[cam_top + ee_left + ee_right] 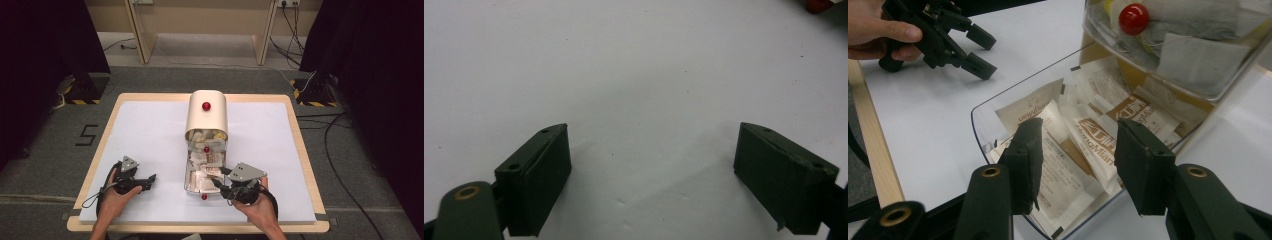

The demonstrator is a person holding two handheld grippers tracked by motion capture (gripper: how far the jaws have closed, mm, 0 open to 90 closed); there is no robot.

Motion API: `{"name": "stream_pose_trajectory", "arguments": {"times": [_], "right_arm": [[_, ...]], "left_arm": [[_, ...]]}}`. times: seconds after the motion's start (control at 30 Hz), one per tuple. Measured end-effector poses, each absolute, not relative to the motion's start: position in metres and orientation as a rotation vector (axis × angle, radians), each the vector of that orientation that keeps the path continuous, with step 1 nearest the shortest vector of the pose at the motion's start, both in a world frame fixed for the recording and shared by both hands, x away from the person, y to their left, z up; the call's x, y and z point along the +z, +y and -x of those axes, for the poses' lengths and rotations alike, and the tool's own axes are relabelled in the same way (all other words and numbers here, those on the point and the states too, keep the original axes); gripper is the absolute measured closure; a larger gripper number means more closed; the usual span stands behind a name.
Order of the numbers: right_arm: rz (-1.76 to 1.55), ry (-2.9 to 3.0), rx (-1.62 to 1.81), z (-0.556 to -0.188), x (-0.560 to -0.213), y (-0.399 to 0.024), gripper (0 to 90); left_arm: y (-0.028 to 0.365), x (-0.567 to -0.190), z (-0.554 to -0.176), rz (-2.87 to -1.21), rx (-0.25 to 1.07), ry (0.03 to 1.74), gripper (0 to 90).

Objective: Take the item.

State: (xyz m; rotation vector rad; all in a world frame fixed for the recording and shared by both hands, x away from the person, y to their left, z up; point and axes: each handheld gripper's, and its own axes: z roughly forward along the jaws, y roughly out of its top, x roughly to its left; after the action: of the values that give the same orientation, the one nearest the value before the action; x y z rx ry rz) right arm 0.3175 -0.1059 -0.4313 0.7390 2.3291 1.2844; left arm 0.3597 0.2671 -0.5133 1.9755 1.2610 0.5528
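While spread, right tongs (1078, 165) over sachets (1088, 135)

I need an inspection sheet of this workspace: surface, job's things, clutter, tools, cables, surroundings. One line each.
Surface: white mat on a wooden table.
Job's things: cream box with red knobs; clear drawer pulled out toward the person, holding sachets.
Clutter: nothing seen.
Tools: left tool open, over bare mat; right tool open, jaws above the drawer's sachets, gripping nothing.
Cables: one trails from each tool; more lie on the floor at right.
Surroundings: dark curtains on both sides, wooden furniture legs behind, grey floor.
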Motion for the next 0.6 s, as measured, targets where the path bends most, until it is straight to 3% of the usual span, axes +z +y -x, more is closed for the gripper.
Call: {"name": "stream_pose_trajectory", "arguments": {"times": [0.6], "right_arm": [[-0.668, 2.365, 1.228, -0.333, -0.442, -0.08, 62.8]], "left_arm": [[0.267, -0.513, -0.36, -1.974, 0.553, 1.26, 14.2]]}}
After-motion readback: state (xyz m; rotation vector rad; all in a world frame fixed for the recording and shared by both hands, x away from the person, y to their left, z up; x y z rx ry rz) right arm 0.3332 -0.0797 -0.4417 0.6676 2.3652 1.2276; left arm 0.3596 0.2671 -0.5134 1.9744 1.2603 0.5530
